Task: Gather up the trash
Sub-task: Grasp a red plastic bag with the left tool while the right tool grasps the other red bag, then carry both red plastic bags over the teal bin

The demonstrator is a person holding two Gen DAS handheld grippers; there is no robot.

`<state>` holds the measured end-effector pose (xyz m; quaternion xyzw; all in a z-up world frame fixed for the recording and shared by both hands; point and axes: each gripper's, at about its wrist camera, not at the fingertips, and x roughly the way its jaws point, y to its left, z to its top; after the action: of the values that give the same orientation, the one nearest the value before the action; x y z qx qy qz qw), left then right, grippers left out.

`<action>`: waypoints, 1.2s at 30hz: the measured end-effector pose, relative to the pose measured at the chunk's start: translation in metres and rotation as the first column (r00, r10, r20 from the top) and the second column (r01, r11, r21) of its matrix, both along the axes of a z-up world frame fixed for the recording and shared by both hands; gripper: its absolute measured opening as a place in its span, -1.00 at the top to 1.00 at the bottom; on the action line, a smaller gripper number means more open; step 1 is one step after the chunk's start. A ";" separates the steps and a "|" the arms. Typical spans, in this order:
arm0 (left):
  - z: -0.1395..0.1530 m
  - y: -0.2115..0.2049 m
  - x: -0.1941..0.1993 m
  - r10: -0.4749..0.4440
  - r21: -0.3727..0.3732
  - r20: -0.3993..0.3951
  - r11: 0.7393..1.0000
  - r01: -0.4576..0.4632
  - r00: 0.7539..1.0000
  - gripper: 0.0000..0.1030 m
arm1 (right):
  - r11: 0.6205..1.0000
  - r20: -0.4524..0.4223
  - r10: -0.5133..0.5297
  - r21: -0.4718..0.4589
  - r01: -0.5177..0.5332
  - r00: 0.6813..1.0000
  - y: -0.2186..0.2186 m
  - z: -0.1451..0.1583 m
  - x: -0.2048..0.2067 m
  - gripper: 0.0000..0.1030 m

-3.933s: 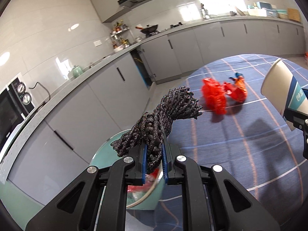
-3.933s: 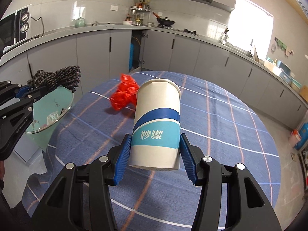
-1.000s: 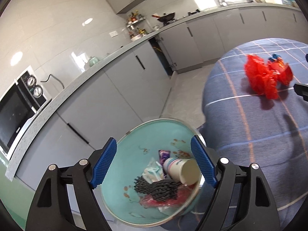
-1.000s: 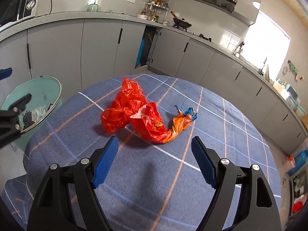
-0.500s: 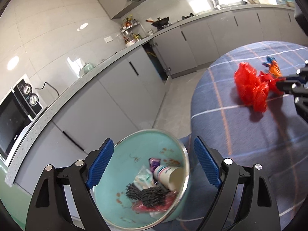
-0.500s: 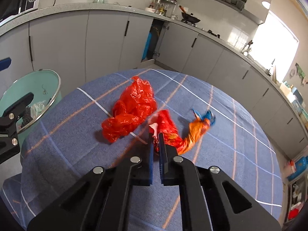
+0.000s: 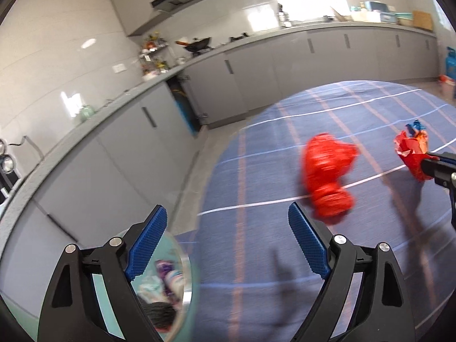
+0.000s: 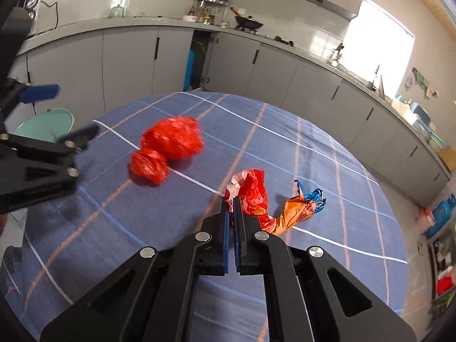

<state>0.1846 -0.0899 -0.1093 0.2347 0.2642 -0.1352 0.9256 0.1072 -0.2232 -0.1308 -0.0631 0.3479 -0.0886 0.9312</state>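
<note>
My right gripper [image 8: 231, 199] is shut on a red, orange and blue snack wrapper [image 8: 258, 196] and holds it just above the blue checked tablecloth; the wrapper also shows in the left wrist view [image 7: 411, 154]. A crumpled red plastic bag [image 8: 168, 148] lies on the cloth to its left, also seen in the left wrist view [image 7: 327, 176]. My left gripper [image 7: 225, 239] is open and empty over the table's edge, beside the teal trash bin [image 7: 188, 293], which holds a paper cup and dark netting.
The round table [image 8: 327, 171] has a blue cloth with white and orange lines. Grey kitchen cabinets [image 8: 128, 57] and a counter curve behind it. The bin also shows in the right wrist view [image 8: 45, 122], on the floor left of the table.
My right gripper has lifted the snack wrapper away from the red bag. My left gripper has swung right from above the bin toward the table, still open.
</note>
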 end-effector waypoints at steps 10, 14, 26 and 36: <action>-0.025 -0.070 0.024 -0.081 0.090 -0.088 0.992 0.089 0.993 -0.63 | 0.998 0.027 -0.024 0.055 0.022 0.999 -0.023 0.001 -0.022 0.91; -0.035 -0.076 0.032 -0.076 0.123 -0.145 0.988 0.094 0.987 0.34 | 0.998 0.034 -0.014 0.064 0.012 0.999 -0.022 0.003 -0.024 0.91; -0.018 -0.031 0.025 -0.029 0.104 -0.112 0.994 0.041 0.993 0.85 | 0.997 0.096 0.069 0.008 -0.071 0.993 0.018 0.018 -0.020 0.92; 0.002 0.040 0.022 0.082 0.099 -0.059 0.992 -0.075 0.995 0.86 | 0.980 0.148 0.197 -0.037 -0.194 0.969 0.076 0.041 -0.011 0.92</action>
<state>0.2071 -0.0497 -0.1076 0.2642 0.3085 -0.0931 0.9091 0.0957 -0.1474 -0.0898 -0.1006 0.2677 -0.0047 0.9582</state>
